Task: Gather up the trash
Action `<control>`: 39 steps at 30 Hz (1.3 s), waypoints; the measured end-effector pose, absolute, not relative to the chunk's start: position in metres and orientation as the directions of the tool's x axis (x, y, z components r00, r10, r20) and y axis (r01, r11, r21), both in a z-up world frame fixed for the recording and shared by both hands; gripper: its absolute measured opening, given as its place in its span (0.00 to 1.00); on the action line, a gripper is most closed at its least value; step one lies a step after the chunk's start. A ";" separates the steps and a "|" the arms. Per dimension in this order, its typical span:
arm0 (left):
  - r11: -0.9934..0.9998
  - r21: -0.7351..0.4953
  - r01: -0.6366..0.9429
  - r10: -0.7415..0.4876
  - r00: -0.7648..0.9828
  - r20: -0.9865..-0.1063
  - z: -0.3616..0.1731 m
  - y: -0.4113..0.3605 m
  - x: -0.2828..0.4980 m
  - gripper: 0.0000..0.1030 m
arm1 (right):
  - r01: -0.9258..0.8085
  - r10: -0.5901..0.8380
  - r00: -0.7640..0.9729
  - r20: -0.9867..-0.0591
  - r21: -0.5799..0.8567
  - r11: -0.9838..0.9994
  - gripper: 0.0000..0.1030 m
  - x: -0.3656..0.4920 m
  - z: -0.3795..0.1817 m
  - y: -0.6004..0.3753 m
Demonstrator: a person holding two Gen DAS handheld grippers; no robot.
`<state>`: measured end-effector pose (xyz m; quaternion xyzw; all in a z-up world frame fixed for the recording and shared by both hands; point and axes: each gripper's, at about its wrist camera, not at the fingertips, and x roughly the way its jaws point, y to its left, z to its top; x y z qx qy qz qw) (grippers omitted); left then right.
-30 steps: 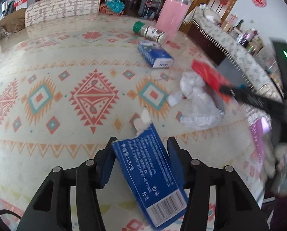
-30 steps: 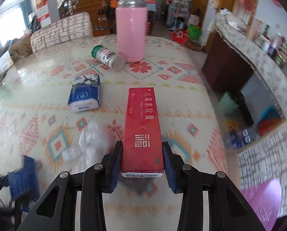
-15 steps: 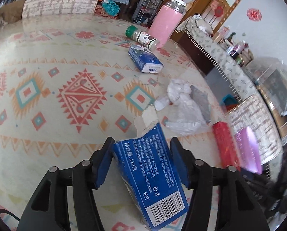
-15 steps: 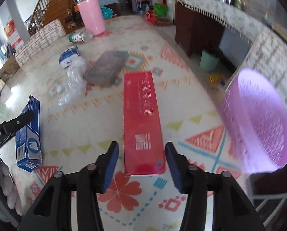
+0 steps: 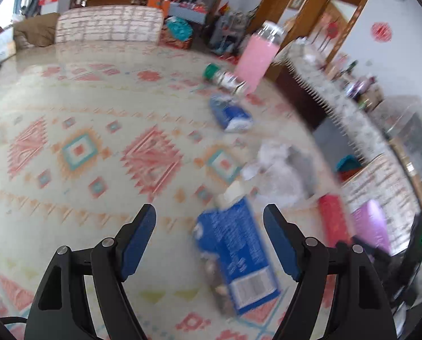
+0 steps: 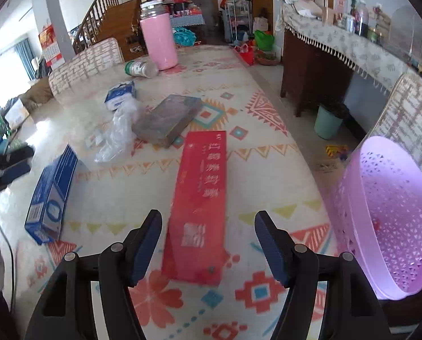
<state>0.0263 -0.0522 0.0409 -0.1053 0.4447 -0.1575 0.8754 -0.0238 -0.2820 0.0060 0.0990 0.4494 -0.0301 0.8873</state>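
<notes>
My left gripper (image 5: 209,232) is open; a blue carton (image 5: 235,257) lies on the patterned tablecloth (image 5: 83,130) between its fingers, free of both pads. My right gripper (image 6: 208,236) is open; a long red box (image 6: 201,198) lies flat on the cloth between its fingers, untouched. The blue carton also shows in the right wrist view (image 6: 51,195), with the left gripper (image 6: 7,164) beside it. A purple mesh basket (image 6: 386,221) stands tilted at the table's right edge. The red box (image 5: 332,221) and basket (image 5: 371,226) appear at the right of the left wrist view.
Crumpled clear plastic (image 6: 116,133), a grey flat box (image 6: 168,119), a blue tissue pack (image 6: 120,95), a lying green-capped jar (image 6: 140,68) and a tall pink bottle (image 6: 157,39) sit farther back. A sideboard (image 6: 338,51) and a green bin (image 6: 328,121) stand to the right.
Both grippers opened and let go: the blue carton and the red box now lie on the cloth. The left view is blurred from motion.
</notes>
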 end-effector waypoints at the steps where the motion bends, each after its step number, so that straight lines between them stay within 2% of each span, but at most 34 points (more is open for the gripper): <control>1: 0.931 -0.319 0.177 -0.363 0.540 -0.759 0.037 -0.053 0.023 0.75 | 0.132 0.058 0.590 -0.805 0.167 0.977 0.71 -0.019 0.003 -0.284; 4: 0.942 -0.285 0.176 -0.335 0.496 -0.801 0.024 -0.063 0.016 0.76 | 0.100 0.052 0.594 -0.803 0.138 0.985 0.72 -0.013 0.002 -0.280; 6: 0.939 -0.293 0.182 -0.345 0.498 -0.796 0.022 -0.069 0.011 0.81 | 0.089 0.053 0.592 -0.804 0.131 0.987 0.72 -0.010 0.001 -0.278; 11: 0.952 -0.230 0.203 -0.303 0.500 -0.811 0.024 -0.092 0.009 0.81 | 0.067 0.053 0.585 -0.810 0.113 0.991 0.72 -0.007 0.001 -0.273; 14: 0.957 -0.176 0.229 -0.269 0.484 -0.832 0.020 -0.112 0.009 0.81 | 0.062 0.042 0.585 -0.810 0.096 0.993 0.70 -0.006 0.000 -0.271; 17: 0.964 -0.109 0.242 -0.219 0.495 -0.841 0.013 -0.128 0.004 0.81 | 0.068 0.020 0.587 -0.809 0.073 0.995 0.64 -0.006 0.000 -0.269; 19: 0.964 -0.102 0.245 -0.217 0.506 -0.835 0.013 -0.131 0.001 0.72 | 0.070 0.011 0.590 -0.807 0.065 0.995 0.56 -0.007 0.000 -0.269; 21: 0.963 -0.109 0.247 -0.224 0.508 -0.832 0.016 -0.131 0.000 0.32 | 0.072 0.006 0.594 -0.805 0.060 0.996 0.42 -0.009 0.001 -0.269; 22: 0.961 -0.121 0.248 -0.234 0.499 -0.834 0.017 -0.131 0.000 0.30 | 0.072 0.013 0.595 -0.804 0.069 0.995 0.42 -0.009 0.001 -0.270; 29: 0.948 -0.170 0.269 -0.295 0.544 -0.786 0.043 -0.117 -0.019 0.30 | 0.072 0.077 0.642 -0.763 0.160 0.985 0.42 -0.026 0.012 -0.281; 39: 0.926 -0.142 0.351 -0.336 0.588 -0.736 0.076 -0.127 -0.066 0.30 | 0.078 0.105 0.700 -0.706 0.221 0.972 0.42 -0.072 0.043 -0.293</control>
